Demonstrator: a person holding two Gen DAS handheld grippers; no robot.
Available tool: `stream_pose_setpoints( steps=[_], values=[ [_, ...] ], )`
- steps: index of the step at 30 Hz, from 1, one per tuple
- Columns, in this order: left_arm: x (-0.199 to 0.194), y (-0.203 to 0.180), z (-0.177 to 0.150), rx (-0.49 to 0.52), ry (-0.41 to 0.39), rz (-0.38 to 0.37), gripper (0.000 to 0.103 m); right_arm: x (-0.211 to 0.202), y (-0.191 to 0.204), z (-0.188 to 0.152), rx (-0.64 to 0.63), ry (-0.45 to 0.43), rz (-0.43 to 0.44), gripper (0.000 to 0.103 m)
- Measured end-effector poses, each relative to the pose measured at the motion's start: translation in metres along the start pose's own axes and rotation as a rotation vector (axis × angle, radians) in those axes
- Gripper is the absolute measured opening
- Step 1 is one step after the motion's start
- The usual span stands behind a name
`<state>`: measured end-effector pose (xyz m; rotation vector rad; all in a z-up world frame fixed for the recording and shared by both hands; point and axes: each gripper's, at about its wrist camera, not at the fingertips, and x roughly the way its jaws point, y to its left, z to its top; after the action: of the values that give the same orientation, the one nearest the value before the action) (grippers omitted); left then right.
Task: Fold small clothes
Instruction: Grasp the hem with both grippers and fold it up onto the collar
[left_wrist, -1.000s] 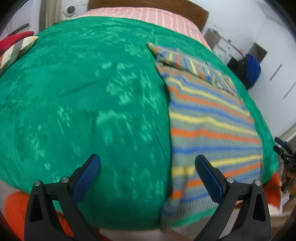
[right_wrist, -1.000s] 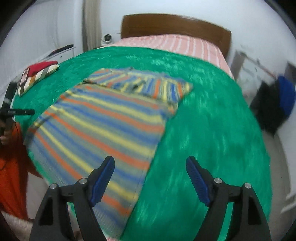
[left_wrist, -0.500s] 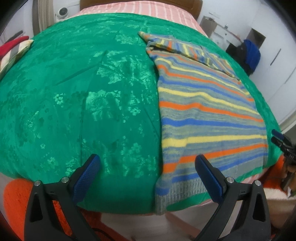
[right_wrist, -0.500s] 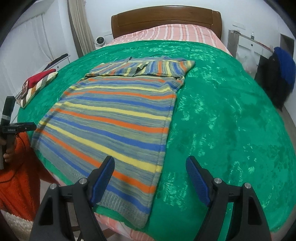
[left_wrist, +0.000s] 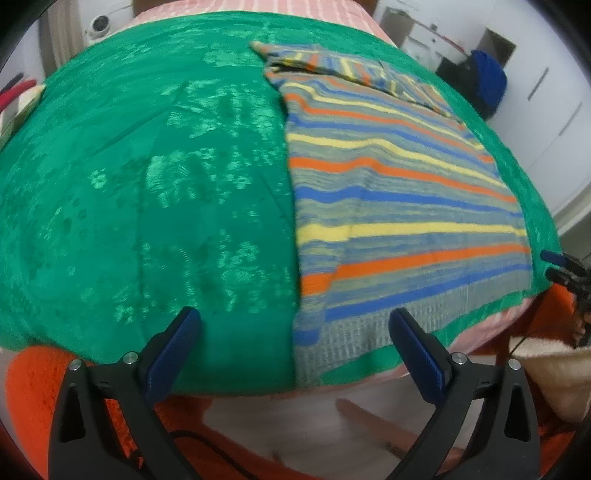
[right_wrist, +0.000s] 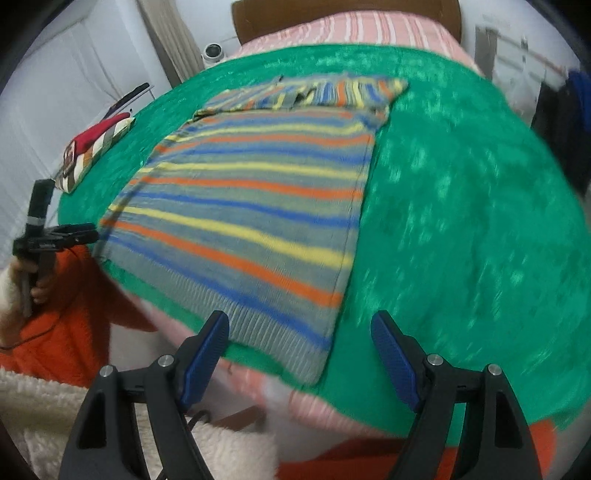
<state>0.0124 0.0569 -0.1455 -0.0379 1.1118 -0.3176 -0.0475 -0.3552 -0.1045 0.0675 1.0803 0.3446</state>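
A striped knit sweater (left_wrist: 399, 192) in grey, blue, orange and yellow lies flat on the green bedspread (left_wrist: 147, 184), sleeves folded across its far end. Its ribbed hem hangs at the bed's near edge. My left gripper (left_wrist: 295, 347) is open and empty, just off the bed's edge at the hem's left corner. In the right wrist view the sweater (right_wrist: 258, 206) lies left of centre. My right gripper (right_wrist: 299, 350) is open and empty, above the hem's right corner. The left gripper (right_wrist: 55, 236) also shows at the far left, held in a hand.
A folded red and striped cloth (right_wrist: 92, 151) lies at the bed's left edge. A wooden headboard (right_wrist: 347, 11) and pink striped sheet (right_wrist: 354, 29) are at the far end. A dark bag with a blue item (left_wrist: 480, 85) stands by the right wall.
Both grippers have pulled back toward the near edge of the bed and dropped lower; the hem now sits closer between the fingers. The sweater has not moved.
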Motion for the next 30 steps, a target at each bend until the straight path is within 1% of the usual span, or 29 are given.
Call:
stream_pose_setpoints(
  steps=[1, 3, 5, 6, 7, 8, 9, 10, 11, 12, 13, 15, 19, 21, 23, 24, 26, 28, 29, 30],
  values=[
    [0.001, -0.003, 0.000, 0.012, 0.007, 0.000, 0.101, 0.003, -0.001, -0.001, 0.018, 0.010, 0.012, 0.079],
    [0.003, -0.006, -0.001, 0.027, 0.018, 0.005, 0.095, 0.010, -0.004, -0.002, 0.050, 0.035, 0.033, 0.079],
    [0.006, -0.006, -0.002, 0.030, 0.039, 0.007, 0.079, 0.017, -0.006, -0.002, 0.080, 0.054, 0.054, 0.079],
    [0.007, -0.006, -0.002, 0.024, 0.051, 0.002, 0.077, 0.020, -0.008, -0.002, 0.098, 0.060, 0.063, 0.078],
    [0.009, -0.005, -0.002, 0.014, 0.062, -0.005, 0.072, 0.024, -0.011, -0.001, 0.121, 0.065, 0.070, 0.077],
    [0.010, -0.004, -0.002, 0.008, 0.068, -0.009, 0.065, 0.027, -0.014, 0.000, 0.141, 0.068, 0.083, 0.073],
    [0.011, -0.005, -0.002, 0.003, 0.077, -0.012, 0.060, 0.032, -0.017, 0.000, 0.170, 0.084, 0.114, 0.065],
    [0.013, -0.005, -0.001, 0.002, 0.086, -0.014, 0.045, 0.037, -0.018, 0.000, 0.187, 0.101, 0.132, 0.059],
    [0.015, -0.006, 0.000, 0.005, 0.096, -0.013, 0.018, 0.043, -0.019, 0.000, 0.199, 0.121, 0.142, 0.044],
    [0.017, -0.007, 0.000, 0.005, 0.109, -0.012, 0.003, 0.047, -0.019, 0.001, 0.197, 0.136, 0.142, 0.014],
    [0.016, -0.006, -0.001, -0.001, 0.122, -0.022, 0.004, 0.050, -0.017, 0.001, 0.185, 0.154, 0.139, 0.006],
    [0.006, -0.006, -0.003, 0.003, 0.117, -0.039, 0.003, 0.047, -0.017, 0.002, 0.182, 0.159, 0.140, 0.006],
    [-0.013, -0.005, -0.010, 0.020, 0.111, -0.085, 0.002, 0.018, -0.012, 0.003, 0.125, 0.162, 0.110, 0.005],
    [-0.013, -0.005, -0.012, 0.019, 0.126, -0.098, 0.002, 0.009, -0.009, 0.002, 0.118, 0.160, 0.107, 0.005],
    [-0.010, -0.006, -0.009, 0.027, 0.131, -0.101, 0.002, 0.010, -0.008, 0.004, 0.116, 0.168, 0.118, 0.005],
    [-0.012, -0.004, -0.003, 0.013, 0.123, -0.118, 0.002, 0.012, -0.007, 0.007, 0.111, 0.167, 0.109, 0.005],
    [-0.018, 0.000, 0.012, -0.033, 0.094, -0.163, 0.002, 0.012, -0.012, 0.015, 0.129, 0.149, 0.121, 0.005],
    [-0.029, 0.011, 0.038, -0.096, 0.031, -0.218, 0.002, 0.006, -0.020, 0.030, 0.159, 0.100, 0.147, 0.005],
    [-0.032, 0.017, 0.046, -0.117, 0.008, -0.237, 0.002, 0.003, -0.025, 0.039, 0.172, 0.069, 0.159, 0.005],
    [-0.034, 0.020, 0.062, -0.139, -0.018, -0.253, 0.002, -0.001, -0.031, 0.052, 0.187, 0.031, 0.172, 0.005]
  ],
)
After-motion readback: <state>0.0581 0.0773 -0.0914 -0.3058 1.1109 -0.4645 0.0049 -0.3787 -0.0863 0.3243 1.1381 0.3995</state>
